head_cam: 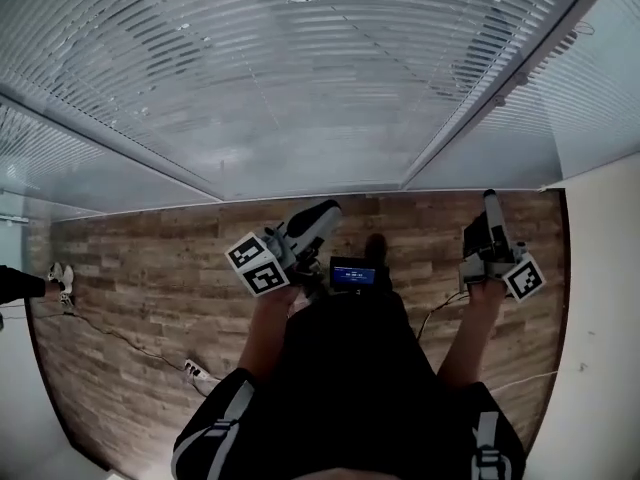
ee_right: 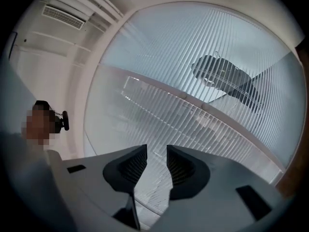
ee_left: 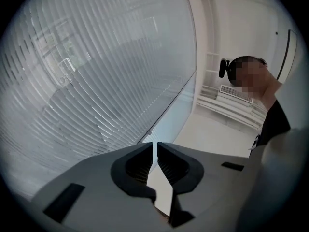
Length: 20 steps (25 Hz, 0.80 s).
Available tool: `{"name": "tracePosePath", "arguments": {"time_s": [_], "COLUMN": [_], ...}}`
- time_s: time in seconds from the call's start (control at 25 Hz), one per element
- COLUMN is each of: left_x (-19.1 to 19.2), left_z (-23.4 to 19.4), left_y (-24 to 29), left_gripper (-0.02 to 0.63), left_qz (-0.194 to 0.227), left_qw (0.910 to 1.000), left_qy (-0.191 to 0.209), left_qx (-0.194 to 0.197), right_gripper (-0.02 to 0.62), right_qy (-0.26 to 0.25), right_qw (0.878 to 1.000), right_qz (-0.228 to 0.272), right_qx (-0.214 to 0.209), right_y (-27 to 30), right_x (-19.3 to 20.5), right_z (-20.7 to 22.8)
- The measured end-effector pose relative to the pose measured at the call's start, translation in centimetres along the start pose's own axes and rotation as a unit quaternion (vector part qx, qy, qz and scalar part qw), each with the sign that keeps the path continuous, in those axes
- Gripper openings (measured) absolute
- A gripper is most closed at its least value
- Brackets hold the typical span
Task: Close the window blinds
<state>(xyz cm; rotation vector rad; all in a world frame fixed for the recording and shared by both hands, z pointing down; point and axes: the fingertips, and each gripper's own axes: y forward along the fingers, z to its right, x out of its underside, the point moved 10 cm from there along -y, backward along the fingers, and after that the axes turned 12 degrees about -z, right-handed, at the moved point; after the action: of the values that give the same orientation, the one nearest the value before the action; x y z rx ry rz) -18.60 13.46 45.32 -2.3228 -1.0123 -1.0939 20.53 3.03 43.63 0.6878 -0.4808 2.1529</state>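
Blinds (head_cam: 300,78): they hang down over the glass in front of you, on both sides of the frame bar (head_cam: 480,98). Most slats lie turned flat.
Gaps: some rows at the upper left of the head view show dark slits. In the right gripper view a dark shape outside shows through the slats.
Stage: this fits slats only partly turned. It equally fits blinds already shut that leak at a few rows.
Control: you cannot make out a cord or wand plainly in any view.
Risk 1: you could bend or kink a slat. The cause would be a jaw tip pushed into the thin rows.
Risk 2: you could snag a tip between two slats where the gaps stand open, then drag the rows askew.
Risk 3: you could clamp a slat in place of the control, since the control is hard to see.
Left gripper (ee_left: 155,151): the jaws are all but together, with only a thin slit of light between them. It holds nothing and touches nothing.
Right gripper (ee_right: 153,153): the jaws stand clearly apart. The gap is bare, and the slats lie beyond it.
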Motion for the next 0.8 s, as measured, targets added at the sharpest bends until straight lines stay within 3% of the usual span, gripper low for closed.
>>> {"name": "tracePosePath", "arguments": {"time_s": [0.2,0.4,0.6,0.8], "left_x": [5.4,1.2,2.5,4.2], "left_z": [2.3,4.6,5.2,5.8], "left_y": [-3.7,-7.2,-6.4,-5.2], "left_gripper": [0.037,0.037,0.037,0.037], "left_qz": [0.011,0.045,0.064,0.061], "left_qw": [0.9995,0.9982,0.9973,0.9980], "left_qy": [-0.020,-0.023,0.003,0.002], "left_qx": [0.021,0.034,0.035,0.018], "right_gripper": [0.130,0.130,0.130,0.130], "right_qy": [-0.007,-0.041,-0.055,-0.046], "right_qw": [1.000,0.998,0.998,0.998], "right_qz": [0.001,-0.019,-0.025,-0.040], "right_qx": [0.027,0.031,0.007,-0.015], "right_y": [-7.3,-5.6,-6.3,-7.0], "right_x": [5.6,4.5,4.5,5.1], "right_z": [-3.0,-9.9,-8.2,-6.4]}}
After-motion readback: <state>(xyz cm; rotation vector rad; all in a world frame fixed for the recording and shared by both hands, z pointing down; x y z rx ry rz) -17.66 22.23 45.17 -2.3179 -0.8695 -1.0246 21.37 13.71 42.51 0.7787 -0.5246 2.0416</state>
